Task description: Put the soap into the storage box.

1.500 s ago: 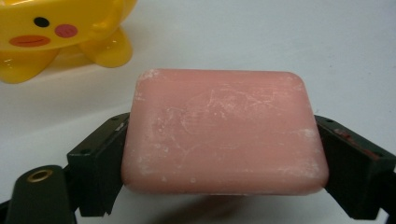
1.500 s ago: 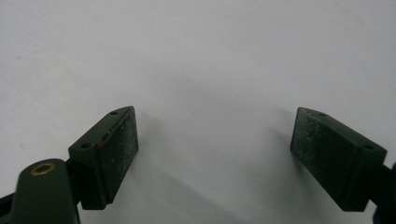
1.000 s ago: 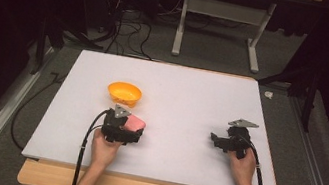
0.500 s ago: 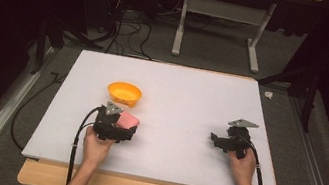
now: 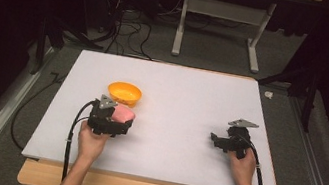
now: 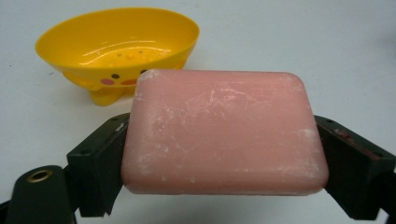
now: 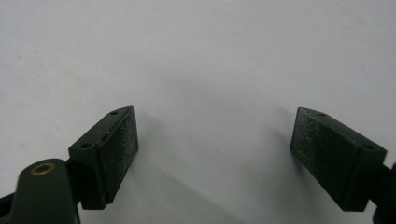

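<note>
Soap bar (image 6: 223, 133), pink with a scuffed white film, is clamped flat between the 2 black jaws of the left gripper (image 5: 119, 121), 1 jaw pressed against each short side. Left gripper sits near the table's (image 5: 188, 89) left front area. Just beyond the bar stands a yellow soap dish (image 6: 119, 44) with a perforated floor and a duck face. Right gripper (image 7: 215, 154) is spread wide over bare white tabletop, grasping nothing, well apart from the left.
</note>
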